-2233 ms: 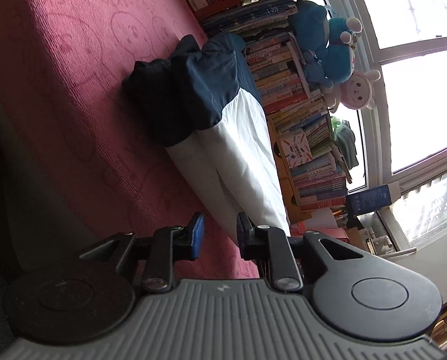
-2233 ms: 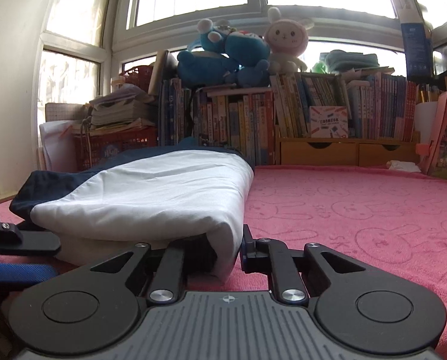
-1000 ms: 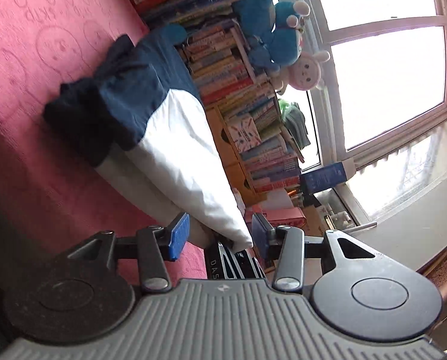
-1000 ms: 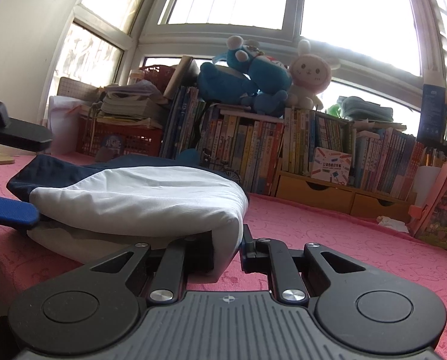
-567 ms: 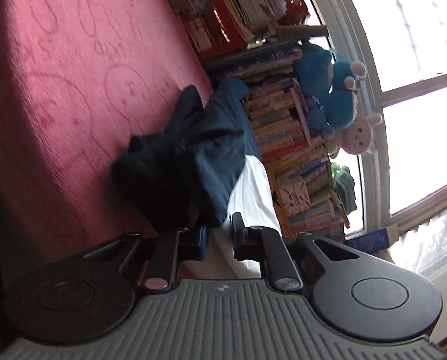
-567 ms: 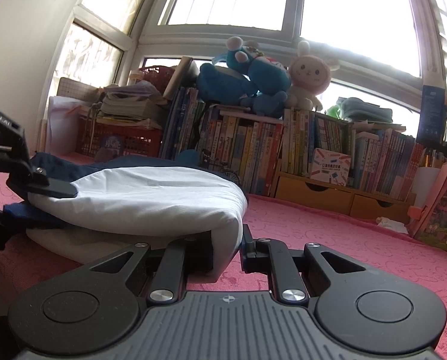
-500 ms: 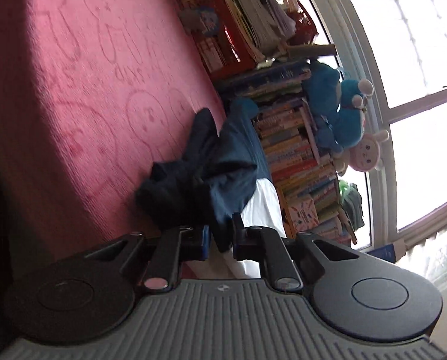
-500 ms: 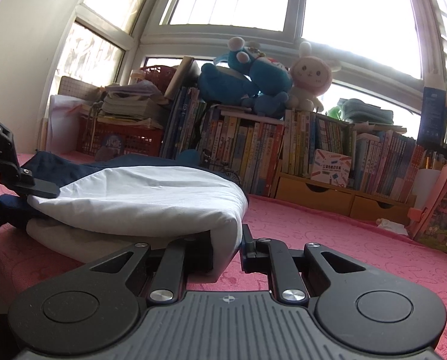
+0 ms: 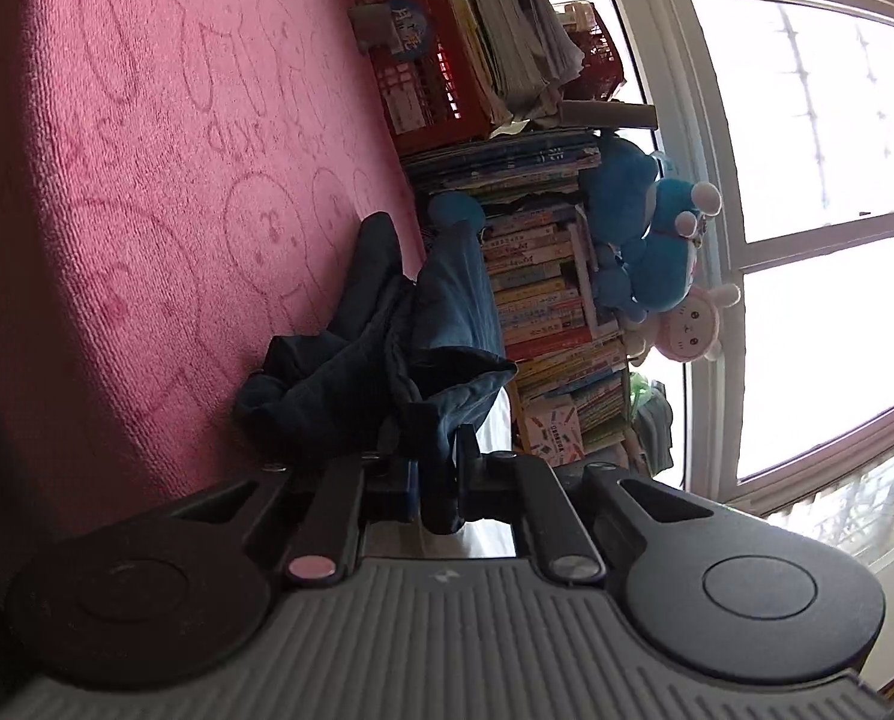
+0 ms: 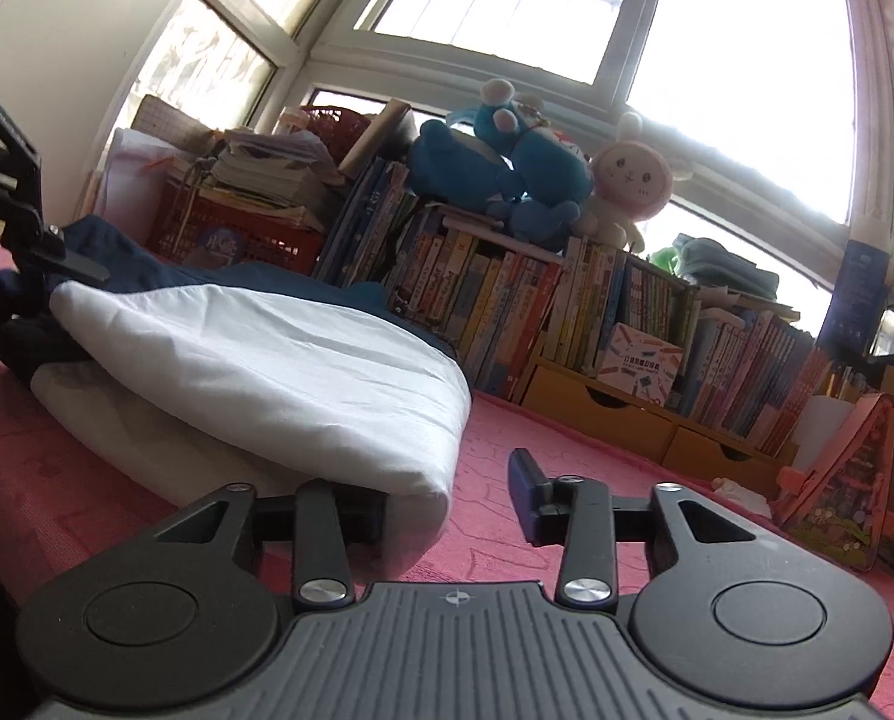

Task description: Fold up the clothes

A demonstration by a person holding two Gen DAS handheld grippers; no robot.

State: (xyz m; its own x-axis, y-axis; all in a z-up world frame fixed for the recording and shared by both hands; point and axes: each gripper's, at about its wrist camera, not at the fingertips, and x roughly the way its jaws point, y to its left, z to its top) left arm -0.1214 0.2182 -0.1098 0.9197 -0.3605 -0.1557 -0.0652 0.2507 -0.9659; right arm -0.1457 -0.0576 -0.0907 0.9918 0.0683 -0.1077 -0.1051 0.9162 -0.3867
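The navy-and-white garment (image 10: pixel 279 354), lying doubled on the pink rug (image 10: pixel 597 480), is being let go by the right gripper (image 10: pixel 447 501), now spread after being clamped. The navy end is being pinched by the left gripper (image 9: pixel 438 480), suggesting another fold.

The right gripper's (image 10: pixel 453 498) left finger tip is hidden under the white garment fold (image 10: pixel 303 384).

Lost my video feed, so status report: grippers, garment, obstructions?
Left gripper shut on navy end of garment. Right gripper open at white folded corner. Nothing in the way on pink blanket.
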